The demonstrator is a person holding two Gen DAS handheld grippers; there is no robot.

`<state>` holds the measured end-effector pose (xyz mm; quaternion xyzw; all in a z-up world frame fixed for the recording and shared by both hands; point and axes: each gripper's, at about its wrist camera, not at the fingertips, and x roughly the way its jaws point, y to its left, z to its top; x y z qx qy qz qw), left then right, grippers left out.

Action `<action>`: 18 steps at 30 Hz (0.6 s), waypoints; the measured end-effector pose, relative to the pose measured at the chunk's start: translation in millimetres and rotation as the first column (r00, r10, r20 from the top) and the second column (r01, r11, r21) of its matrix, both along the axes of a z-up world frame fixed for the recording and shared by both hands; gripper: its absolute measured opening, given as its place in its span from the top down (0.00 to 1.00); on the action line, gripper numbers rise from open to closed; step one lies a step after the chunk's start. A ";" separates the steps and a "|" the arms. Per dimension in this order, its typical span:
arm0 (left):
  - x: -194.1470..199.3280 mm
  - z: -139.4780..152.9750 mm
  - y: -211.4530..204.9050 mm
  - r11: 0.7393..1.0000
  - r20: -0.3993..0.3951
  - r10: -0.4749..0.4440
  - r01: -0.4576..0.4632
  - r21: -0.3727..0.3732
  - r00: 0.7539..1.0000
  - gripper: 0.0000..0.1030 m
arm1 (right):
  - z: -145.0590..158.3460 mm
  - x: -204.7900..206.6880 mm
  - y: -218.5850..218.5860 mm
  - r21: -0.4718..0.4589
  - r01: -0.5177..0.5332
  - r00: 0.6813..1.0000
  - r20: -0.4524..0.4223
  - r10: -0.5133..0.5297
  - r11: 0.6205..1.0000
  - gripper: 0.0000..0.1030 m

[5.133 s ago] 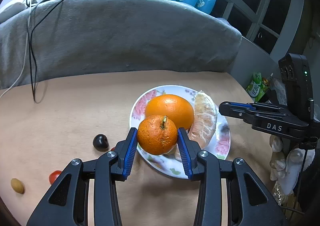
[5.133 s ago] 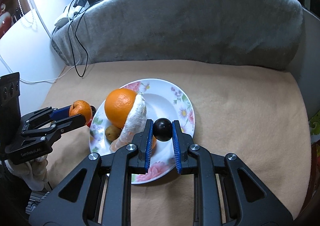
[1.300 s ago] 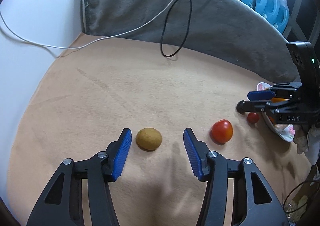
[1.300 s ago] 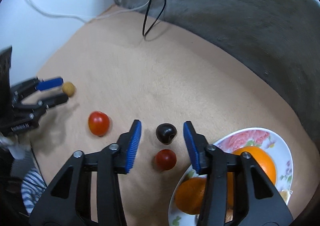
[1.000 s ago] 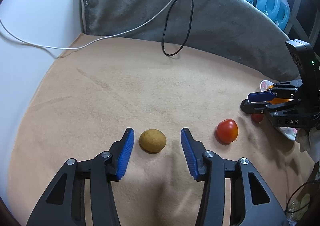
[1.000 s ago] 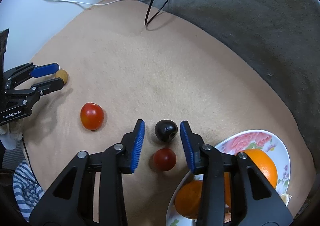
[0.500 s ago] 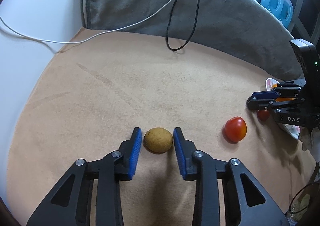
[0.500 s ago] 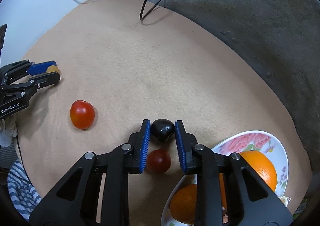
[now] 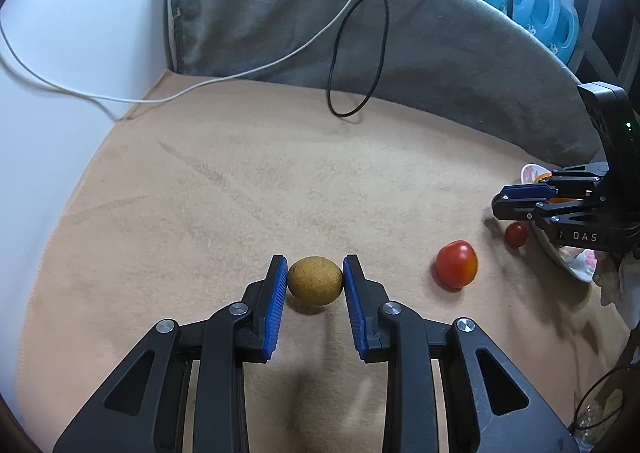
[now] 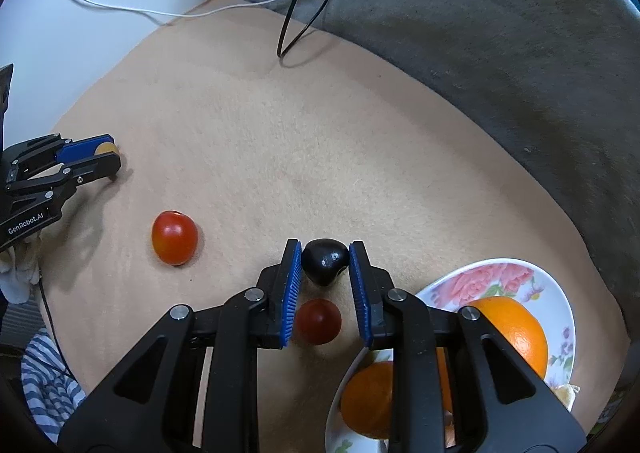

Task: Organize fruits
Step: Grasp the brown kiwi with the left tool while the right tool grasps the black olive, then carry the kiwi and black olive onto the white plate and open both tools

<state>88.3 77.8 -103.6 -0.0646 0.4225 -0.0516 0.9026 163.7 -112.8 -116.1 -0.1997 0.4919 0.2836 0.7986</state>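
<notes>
A small brown oval fruit (image 9: 315,281) lies on the tan cloth, and my left gripper (image 9: 315,265) is shut on it, both blue pads touching its sides. In the right wrist view, my right gripper (image 10: 325,249) is shut on a small black fruit (image 10: 324,261) that rests on the cloth. Just behind its tips lies a dark red cherry tomato (image 10: 318,321). A larger red tomato (image 10: 174,237) sits between the two grippers. The flowered plate (image 10: 500,273) at the right holds two oranges (image 10: 516,329).
A grey blanket (image 9: 400,37) rises along the far side. A black cable (image 9: 340,101) and a white cable (image 9: 120,99) trail onto the cloth. A white wall (image 9: 60,53) borders the left. Blue bottles (image 9: 552,21) stand behind the blanket. Striped fabric (image 10: 44,381) hangs at the near edge.
Both grippers have narrowed from wide open until their pads meet the fruit: the left on the brown fruit, the right on the black one. Neither fruit has left the cloth.
</notes>
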 end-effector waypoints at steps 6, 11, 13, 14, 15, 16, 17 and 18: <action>-4.9 9.4 -6.0 1.000 0.025 -0.014 0.014 0.004 1.000 0.74 | 10.0 -5.9 -3.7 0.038 0.006 1.000 0.011 -0.007 0.999 0.75; -8.4 17.6 -14.4 0.999 0.047 -0.035 0.035 0.005 0.998 0.74 | 19.2 -12.3 -9.6 0.068 0.007 1.000 0.021 -0.008 0.998 0.75; -11.3 21.9 -19.8 0.999 0.059 -0.047 0.047 0.005 0.997 0.74 | 22.5 -14.2 -12.2 0.080 0.008 1.000 0.025 -0.010 0.997 0.75; -11.8 23.0 -21.1 0.999 0.063 -0.051 0.051 0.004 0.997 0.74 | 24.9 -15.5 -14.5 0.088 0.011 0.999 0.029 -0.014 0.996 0.75; -12.4 24.3 -22.8 0.998 0.066 -0.056 0.056 0.001 0.996 0.74 | 26.4 -16.2 -16.2 0.094 0.013 0.999 0.030 -0.016 0.996 0.75; -13.3 26.2 -25.7 0.998 0.070 -0.064 0.064 0.000 0.995 0.74 | 28.9 -17.4 -18.9 0.102 0.016 0.999 0.032 -0.020 0.995 0.75; -14.0 27.5 -28.3 0.998 0.073 -0.068 0.068 -0.001 0.995 0.74 | 30.9 -17.9 -21.2 0.107 0.018 0.999 0.035 -0.022 0.994 0.75; -14.7 29.1 -31.1 0.997 0.077 -0.074 0.074 -0.003 0.994 0.74 | 32.8 -18.9 -23.6 0.113 0.020 0.999 0.037 -0.024 0.993 0.75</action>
